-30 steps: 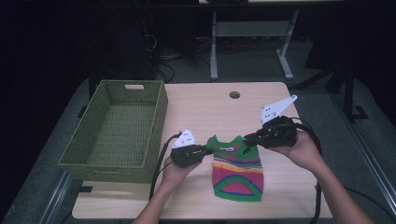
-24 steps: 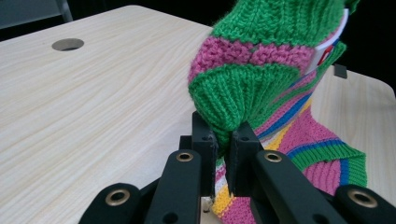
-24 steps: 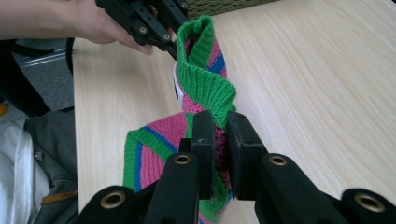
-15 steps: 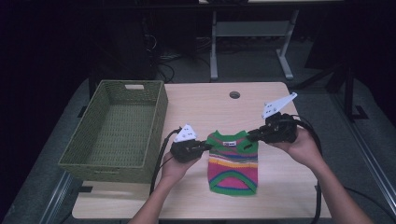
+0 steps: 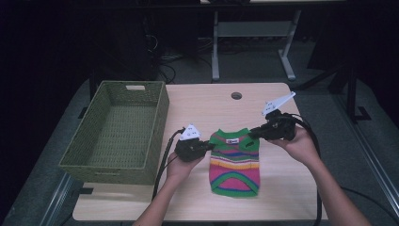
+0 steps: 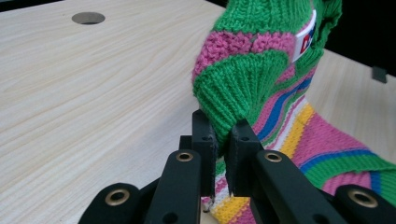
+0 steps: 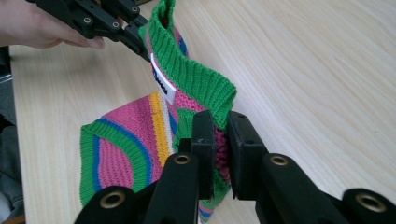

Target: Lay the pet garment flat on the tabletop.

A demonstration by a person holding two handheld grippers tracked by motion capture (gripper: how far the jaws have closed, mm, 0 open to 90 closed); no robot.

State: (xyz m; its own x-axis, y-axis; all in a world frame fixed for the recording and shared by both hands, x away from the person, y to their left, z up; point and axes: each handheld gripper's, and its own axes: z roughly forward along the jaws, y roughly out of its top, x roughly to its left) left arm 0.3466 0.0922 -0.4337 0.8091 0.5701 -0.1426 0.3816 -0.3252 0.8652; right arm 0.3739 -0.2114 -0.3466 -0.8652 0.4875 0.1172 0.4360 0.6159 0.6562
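so, sweater: a small striped knit sweater [image 5: 234, 162] in green, pink, yellow and blue, on the near middle of the counter [image 5: 207, 106], between the two hands.
sweater lie: neck end away from the person, hem end toward the person; the long axis runs from the far edge of the counter to the near edge. the lower part lies flat on the wood, while the top is lifted and stretched sideways between the two grips.
sweater label: a white tag [image 6: 306, 36] sits inside the green ribbed collar, facing up in the high view.
left gripper: left gripper [image 5: 208, 146] is clamped narrow on the green ribbed cuff at the sweater's left shoulder; in the left gripper view the knit is pinched between the two black jaws.
right gripper: right gripper [image 5: 251, 133] is likewise closed tight on the right shoulder; in the right gripper view pink and green knit fills the slit between its jaws [image 7: 219, 154].
hands: left hand [image 5: 181, 162] comes in from the near edge, right hand [image 5: 296, 143] from the near right; black cables trail back from both.
basket: a green woven basket [image 5: 80, 157] stands on the left part of the counter, just beside the left hand, apart from the sweater.
counter hole: a round cable hole [image 5: 236, 95] near the far edge, well apart from the sweater.
in the way: bare wood lies around the sweater on the far and right sides; the basket wall is the nearest thing to its left.
behind: a metal frame [image 5: 249, 33] on the dark floor beyond the counter.
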